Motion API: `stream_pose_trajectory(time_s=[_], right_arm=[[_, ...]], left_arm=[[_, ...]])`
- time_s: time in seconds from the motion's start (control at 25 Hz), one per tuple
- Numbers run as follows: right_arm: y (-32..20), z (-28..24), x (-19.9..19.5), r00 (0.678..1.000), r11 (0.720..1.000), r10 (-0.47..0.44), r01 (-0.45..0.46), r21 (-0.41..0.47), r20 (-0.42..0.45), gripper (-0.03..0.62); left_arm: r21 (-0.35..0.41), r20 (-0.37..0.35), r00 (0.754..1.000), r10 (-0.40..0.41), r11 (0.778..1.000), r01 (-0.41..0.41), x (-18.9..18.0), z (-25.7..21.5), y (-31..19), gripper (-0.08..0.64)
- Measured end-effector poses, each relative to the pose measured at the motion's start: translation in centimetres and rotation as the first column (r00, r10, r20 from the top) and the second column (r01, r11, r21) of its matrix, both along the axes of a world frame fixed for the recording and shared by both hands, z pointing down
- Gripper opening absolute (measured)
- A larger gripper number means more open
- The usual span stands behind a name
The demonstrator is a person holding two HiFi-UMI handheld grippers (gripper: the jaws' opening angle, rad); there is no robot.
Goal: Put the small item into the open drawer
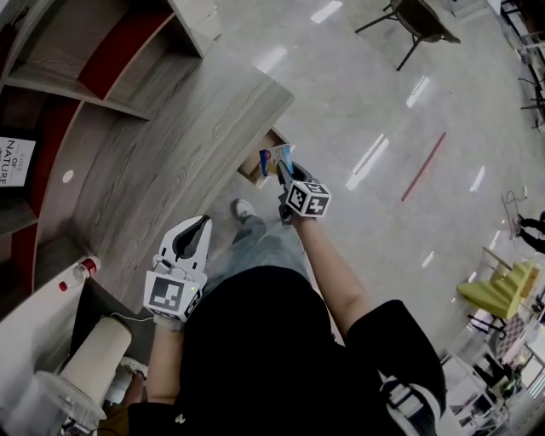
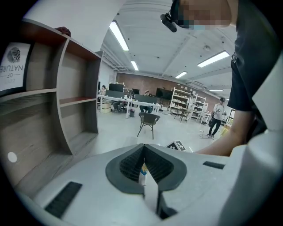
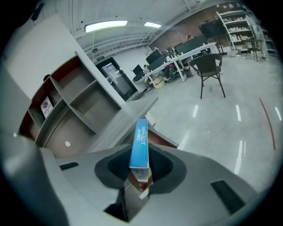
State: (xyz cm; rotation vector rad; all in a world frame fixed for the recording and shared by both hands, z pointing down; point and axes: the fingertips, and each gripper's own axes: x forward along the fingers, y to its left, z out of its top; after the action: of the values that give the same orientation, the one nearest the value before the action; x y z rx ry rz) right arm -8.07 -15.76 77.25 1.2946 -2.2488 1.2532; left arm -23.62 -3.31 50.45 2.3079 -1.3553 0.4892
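A small blue box [image 1: 278, 157] stands on edge between the jaws of my right gripper [image 1: 288, 174], which is shut on it. The box hangs just over the open wooden drawer [image 1: 253, 167] that sticks out from under the grey counter [image 1: 183, 140]. In the right gripper view the blue box [image 3: 139, 141] rises from my right gripper [image 3: 140, 170], with the drawer's brown wall [image 3: 164, 139] right behind it. My left gripper [image 1: 189, 240] is nearer to me, over the counter's edge, shut and empty; its left gripper view shows the left gripper [image 2: 143, 158] with the ridged pads together.
A shelf unit with red-backed compartments [image 1: 115, 47] stands at the left, with a printed sign [image 1: 12, 158] in it. A red-capped bottle [image 1: 79, 272] and a paper cup [image 1: 95, 358] are at the lower left. My shoe [image 1: 244, 209] is on the glossy floor. A chair [image 1: 417, 21] stands far off.
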Motion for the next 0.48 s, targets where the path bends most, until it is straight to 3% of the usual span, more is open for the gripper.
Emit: stream_pose_trajectory(time_s=[0.48], right_arm=[[-0.7, 5.7, -1.5, 1.0, 0.997, 0.017, -0.017, -0.08, 0.0, 0.113]], left_arm=[[-0.046, 0.02, 0.999, -0.036, 0.998, 0.037, -1.6, 1.8, 1.0, 0.002]])
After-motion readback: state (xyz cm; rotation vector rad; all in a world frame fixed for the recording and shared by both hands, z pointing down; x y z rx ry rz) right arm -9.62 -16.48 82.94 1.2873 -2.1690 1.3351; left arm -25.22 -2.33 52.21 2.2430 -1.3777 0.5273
